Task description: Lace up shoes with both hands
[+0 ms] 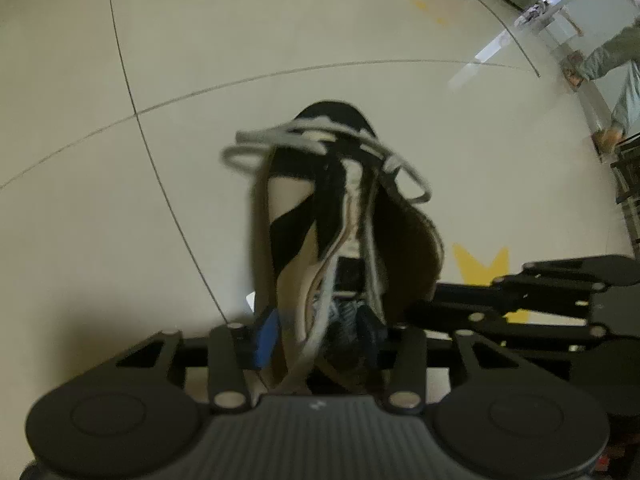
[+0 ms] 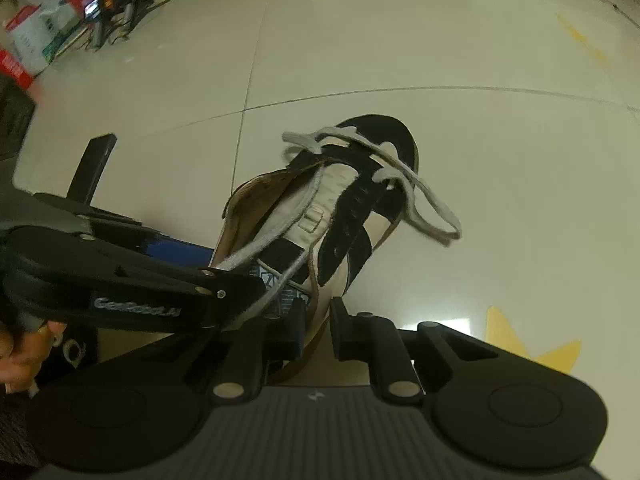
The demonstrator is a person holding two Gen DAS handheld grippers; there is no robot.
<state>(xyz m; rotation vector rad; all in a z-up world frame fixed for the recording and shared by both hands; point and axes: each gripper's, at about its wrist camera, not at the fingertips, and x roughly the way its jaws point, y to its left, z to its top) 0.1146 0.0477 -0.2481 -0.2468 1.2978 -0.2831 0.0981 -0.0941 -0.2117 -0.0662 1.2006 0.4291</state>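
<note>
Below, on pale tiled floor [image 2: 480, 160]: black-and-cream leather sneaker [image 2: 360, 208], toe away, loose grey flat laces [image 2: 432, 208] looped outward. Left gripper [image 1: 316, 332] part-open around lace strands and tongue. Right gripper [image 2: 316, 328] nearly closed around heel collar.

A: Left wrist view looks steeply down along its own tongs [image 1: 316, 336], right above the shoe's heel end, toe pointing away.

B: Right wrist view, same steep tilt, very close, from the shoe's [image 2: 320, 216] other side. Both share the shoe [image 1: 320, 216], the tiled floor [image 2: 480, 152] and the yellow floor mark [image 2: 520, 344].
</note>
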